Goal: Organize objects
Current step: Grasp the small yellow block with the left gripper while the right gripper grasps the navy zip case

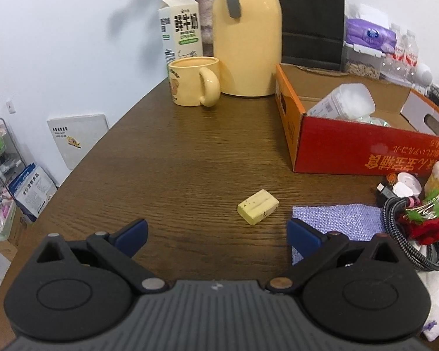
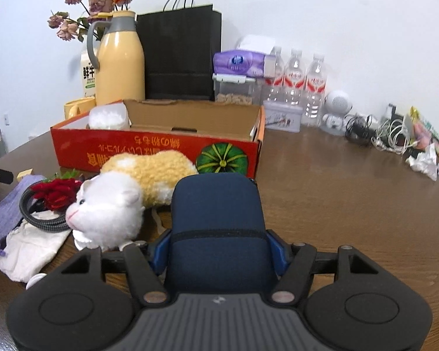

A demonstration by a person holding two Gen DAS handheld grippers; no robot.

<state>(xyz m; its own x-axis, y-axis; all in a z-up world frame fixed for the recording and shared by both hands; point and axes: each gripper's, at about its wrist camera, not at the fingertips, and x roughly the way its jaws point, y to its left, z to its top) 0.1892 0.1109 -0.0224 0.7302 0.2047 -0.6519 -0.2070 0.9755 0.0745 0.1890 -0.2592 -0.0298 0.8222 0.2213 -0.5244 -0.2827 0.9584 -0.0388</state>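
Note:
My left gripper (image 1: pixel 216 235) is open and empty, low over the brown table (image 1: pixel 172 158). A small yellow block (image 1: pixel 258 206) lies just ahead of it, between the fingers and slightly right. My right gripper (image 2: pixel 219 251) is shut on a dark blue zippered case (image 2: pixel 216 225) and holds it in front of the red cardboard box (image 2: pixel 149 152). The box also shows in the left wrist view (image 1: pixel 351 149), with a clear tub of cotton swabs (image 1: pixel 342 101) inside. A plush hamster (image 2: pixel 131 187) lies left of the case.
A purple cloth (image 1: pixel 336 219), a coiled black cable (image 1: pixel 406 234), a red fabric flower (image 2: pixel 55 191) and a white pouch (image 2: pixel 32 248) lie near the box. A yellow mug (image 1: pixel 194 82), yellow thermos (image 1: pixel 247 32), milk carton (image 1: pixel 181 27), black bag (image 2: pixel 180 55) and water bottles (image 2: pixel 295 79) stand at the back.

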